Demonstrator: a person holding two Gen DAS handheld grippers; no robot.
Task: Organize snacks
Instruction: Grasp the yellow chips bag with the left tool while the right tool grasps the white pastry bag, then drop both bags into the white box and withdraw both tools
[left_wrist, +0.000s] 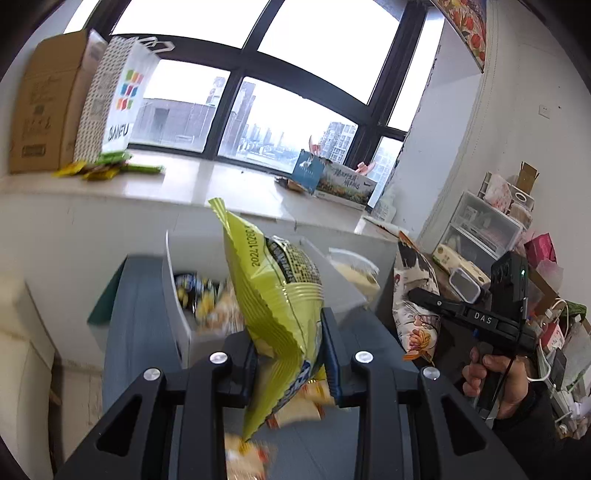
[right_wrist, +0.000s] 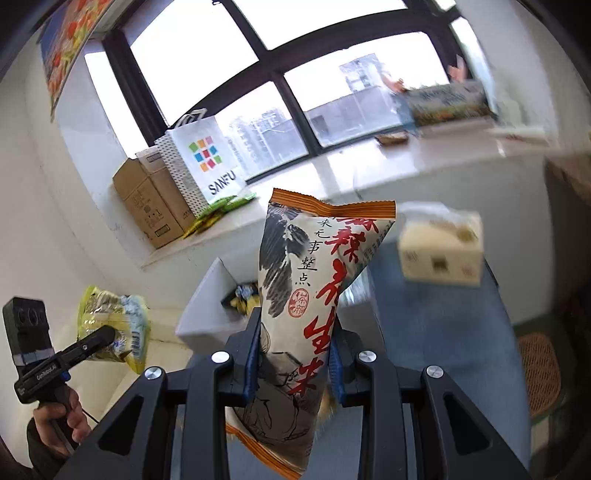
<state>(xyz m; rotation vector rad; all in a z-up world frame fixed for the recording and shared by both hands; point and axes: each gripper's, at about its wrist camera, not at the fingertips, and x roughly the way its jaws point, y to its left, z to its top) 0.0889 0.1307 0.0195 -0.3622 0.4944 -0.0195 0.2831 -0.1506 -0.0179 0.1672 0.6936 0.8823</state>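
White bin (right_wrist: 201, 295) stands open-topped below; tissue box (right_wrist: 441, 251) crowds its right.

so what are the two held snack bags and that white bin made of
Yellow-green crimped snack bag: glossy plastic film, by its sheen and creases. White snack pouch with red characters: printed film, seemingly matte. White open-top bin: smooth, flat walls, probably rigid plastic.

Lived-in home room, cluttered drawer unit (left_wrist: 480, 229), shopping bag (right_wrist: 207, 162) on windowsill (left_wrist: 177, 181)
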